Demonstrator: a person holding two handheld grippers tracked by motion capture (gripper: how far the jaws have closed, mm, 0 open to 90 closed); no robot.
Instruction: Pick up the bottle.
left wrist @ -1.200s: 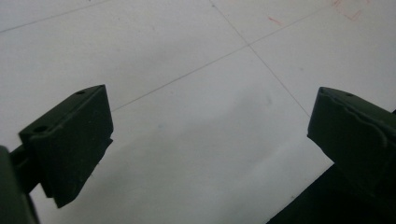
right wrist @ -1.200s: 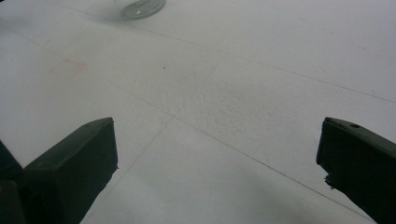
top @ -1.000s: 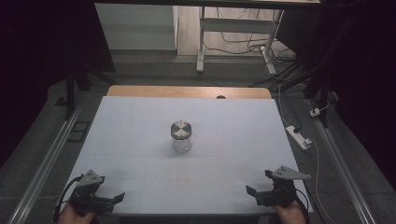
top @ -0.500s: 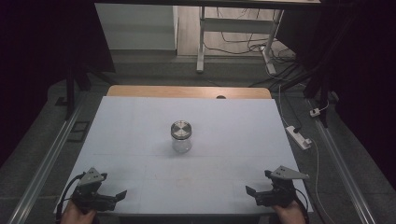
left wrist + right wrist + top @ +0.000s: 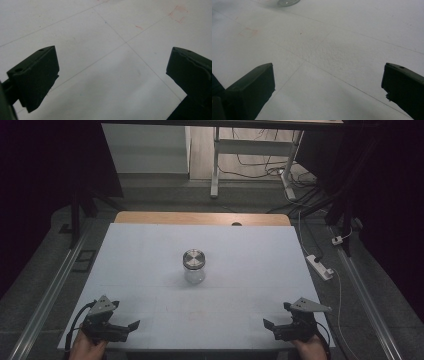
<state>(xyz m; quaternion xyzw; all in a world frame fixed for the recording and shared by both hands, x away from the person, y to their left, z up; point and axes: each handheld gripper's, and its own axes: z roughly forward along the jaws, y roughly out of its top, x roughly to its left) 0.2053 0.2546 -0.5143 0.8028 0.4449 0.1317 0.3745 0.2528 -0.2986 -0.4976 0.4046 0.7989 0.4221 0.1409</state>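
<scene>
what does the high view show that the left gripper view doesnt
High view alone: the glass jar with its metal lid, standing mid-table; both grippers whole, left gripper and right gripper, held at the near edge; the power strip on the floor. Left gripper view alone: close up, its own black jaws set wide apart, thin grid lines and a faint red square mark on the surface. Both share the white table.
</scene>
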